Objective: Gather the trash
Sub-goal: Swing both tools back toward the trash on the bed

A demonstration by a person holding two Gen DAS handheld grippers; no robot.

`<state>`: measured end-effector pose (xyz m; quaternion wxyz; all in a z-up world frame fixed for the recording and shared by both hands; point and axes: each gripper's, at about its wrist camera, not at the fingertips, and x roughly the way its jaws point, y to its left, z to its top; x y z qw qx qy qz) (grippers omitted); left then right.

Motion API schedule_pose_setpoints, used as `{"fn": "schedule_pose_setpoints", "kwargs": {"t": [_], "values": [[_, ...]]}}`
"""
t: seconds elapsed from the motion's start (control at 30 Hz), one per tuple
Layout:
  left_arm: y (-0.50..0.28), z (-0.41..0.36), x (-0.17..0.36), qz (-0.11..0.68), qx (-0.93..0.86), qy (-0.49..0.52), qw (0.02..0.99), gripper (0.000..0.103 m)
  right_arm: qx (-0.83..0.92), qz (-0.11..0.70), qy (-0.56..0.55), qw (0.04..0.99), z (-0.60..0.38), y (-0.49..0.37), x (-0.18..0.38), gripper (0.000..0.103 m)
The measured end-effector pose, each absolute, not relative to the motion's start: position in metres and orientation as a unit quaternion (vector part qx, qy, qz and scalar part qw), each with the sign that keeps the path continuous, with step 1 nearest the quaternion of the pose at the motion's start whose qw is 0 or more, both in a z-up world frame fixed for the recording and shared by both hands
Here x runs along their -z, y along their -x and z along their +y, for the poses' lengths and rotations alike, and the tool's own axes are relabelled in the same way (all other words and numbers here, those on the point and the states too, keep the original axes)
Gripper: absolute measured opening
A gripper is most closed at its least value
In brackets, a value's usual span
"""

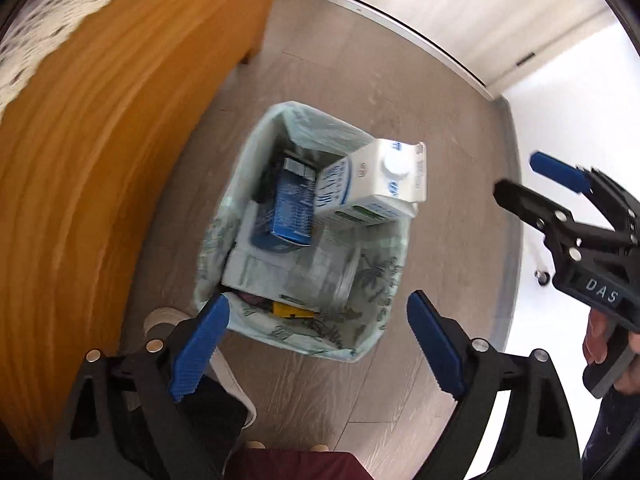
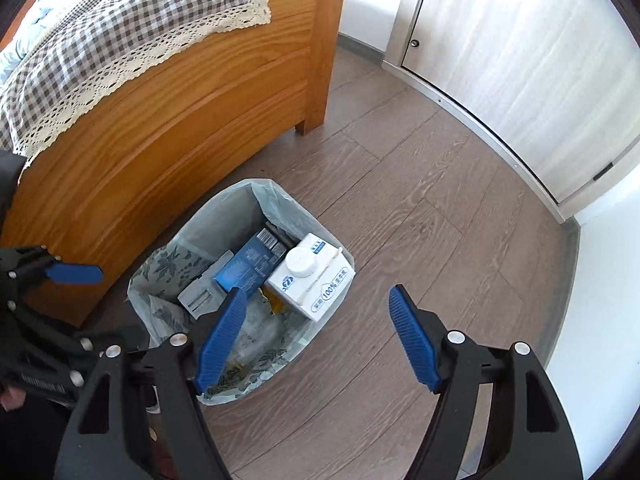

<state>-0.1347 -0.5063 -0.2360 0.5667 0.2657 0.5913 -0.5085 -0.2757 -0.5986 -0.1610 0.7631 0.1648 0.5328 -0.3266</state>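
Observation:
A small bin (image 1: 240,168) lined with a pale palm-print bag stands on the floor. A white milk carton (image 1: 376,184) with a white cap leans at the bin's far right corner. Beside it lies a blue box (image 1: 288,204), on top of other packaging. My left gripper (image 1: 319,296) hangs open over the bin's near side with nothing between its pads. My right gripper (image 1: 518,174) is off to the right, held in a hand. In the right wrist view, the right gripper (image 2: 317,291) stands open and empty above the bin (image 2: 192,220) and carton (image 2: 312,280). One left pad (image 2: 74,274) shows at the left edge.
A wooden bed frame (image 2: 180,100) with a checked, lace-edged cloth (image 2: 120,32) runs along the bin's left side. White cabinet doors (image 2: 500,40) and a white wall close off the far and right sides. Grey plank floor (image 2: 420,200) lies between. A shoe (image 1: 160,320) is near the bin.

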Motion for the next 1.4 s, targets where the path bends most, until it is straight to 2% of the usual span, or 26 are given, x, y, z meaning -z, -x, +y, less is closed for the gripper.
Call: {"fn": "schedule_pose_setpoints", "kwargs": {"t": [0.2,0.43,0.73,1.1,1.4], "values": [[0.121,-0.510,0.229,0.587,0.494,-0.254,0.589,0.087,0.309,0.542,-0.149,0.767,-0.584,0.269,0.160,0.071],[0.113,-0.500,0.221,0.571,0.484,-0.270,0.605,0.087,0.284,0.591,-0.133,0.743,-0.568,0.263,0.175,0.071],[0.111,-0.485,0.201,0.519,0.487,-0.281,0.644,0.087,0.289,0.584,-0.115,0.750,-0.557,0.251,0.163,0.071],[0.088,-0.458,0.151,0.463,0.488,-0.205,0.711,0.087,0.311,0.539,-0.061,0.780,-0.548,0.217,0.119,0.071],[0.047,-0.405,0.079,0.406,0.453,-0.133,0.782,0.087,0.307,0.454,-0.029,0.836,-0.530,0.166,0.059,0.071]]}}
